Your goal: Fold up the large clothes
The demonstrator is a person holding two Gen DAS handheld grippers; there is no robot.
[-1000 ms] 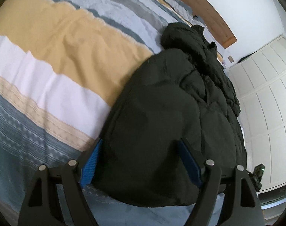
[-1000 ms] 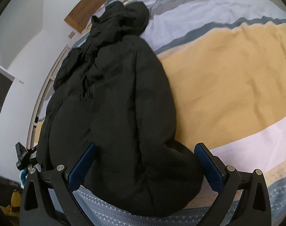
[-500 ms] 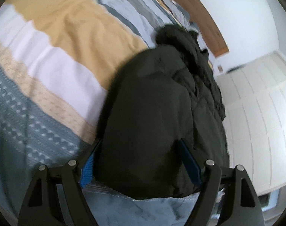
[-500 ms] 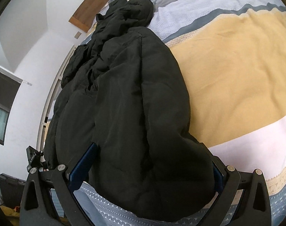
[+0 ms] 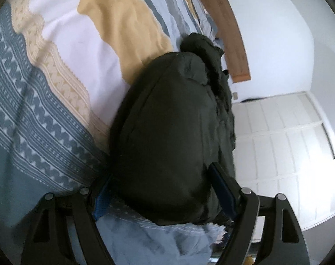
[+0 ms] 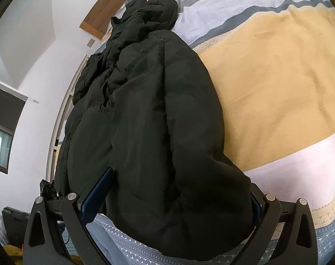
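Lying on the striped bed cover [image 5: 57,92], the black padded jacket [image 5: 167,132] sits between both grippers' wide-spread fingers: left gripper [image 5: 165,190], right gripper [image 6: 178,190], hem unclamped.

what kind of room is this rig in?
Most likely a bedroom: a bed with a striped bedspread and a wooden headboard, white panelled closet doors beside it, and a black puffy jacket laid out.

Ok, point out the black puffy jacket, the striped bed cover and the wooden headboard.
black puffy jacket [image 6: 156,132]: right wrist view, middle of its body.
striped bed cover [image 6: 278,77]: right wrist view, yellow band.
wooden headboard [image 5: 231,33]: left wrist view, middle of the board.
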